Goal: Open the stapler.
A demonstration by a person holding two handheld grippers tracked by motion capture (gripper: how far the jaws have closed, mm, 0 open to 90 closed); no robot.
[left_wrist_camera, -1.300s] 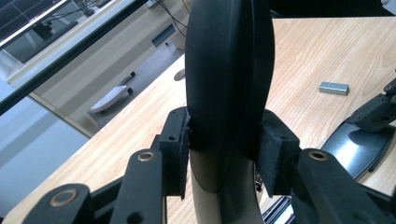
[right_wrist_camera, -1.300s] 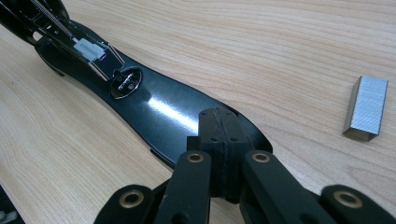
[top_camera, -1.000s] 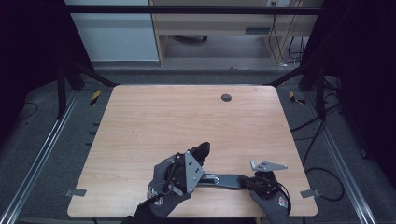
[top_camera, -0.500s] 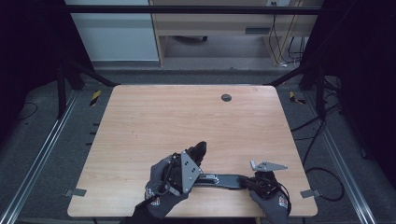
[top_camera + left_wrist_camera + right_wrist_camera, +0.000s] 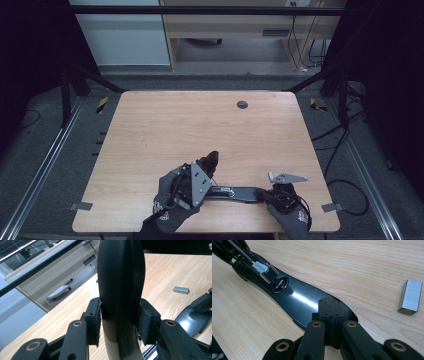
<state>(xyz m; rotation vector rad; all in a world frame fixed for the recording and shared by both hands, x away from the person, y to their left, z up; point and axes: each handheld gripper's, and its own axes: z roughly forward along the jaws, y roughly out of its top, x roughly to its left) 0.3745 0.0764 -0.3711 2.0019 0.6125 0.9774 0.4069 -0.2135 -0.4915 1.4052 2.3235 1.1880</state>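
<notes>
A black stapler lies opened near the table's front edge. Its flat base (image 5: 239,192) (image 5: 297,297) rests on the wood, and its rounded top arm (image 5: 212,159) (image 5: 120,277) stands tilted up. My left gripper (image 5: 205,169) (image 5: 119,322) is shut on that top arm, one pad on each side. My right gripper (image 5: 262,194) (image 5: 329,308) is shut, with its joined tips resting on the base's rear end. The staple channel (image 5: 259,265) lies exposed at the hinge end. A small silver block of staples (image 5: 410,297) (image 5: 181,289) sits on the table beside the base.
The wooden table (image 5: 200,125) has a dark round grommet (image 5: 242,104) near its far edge. Metal rails run along both sides, and cables trail on the floor at the right. A desk stands beyond the table.
</notes>
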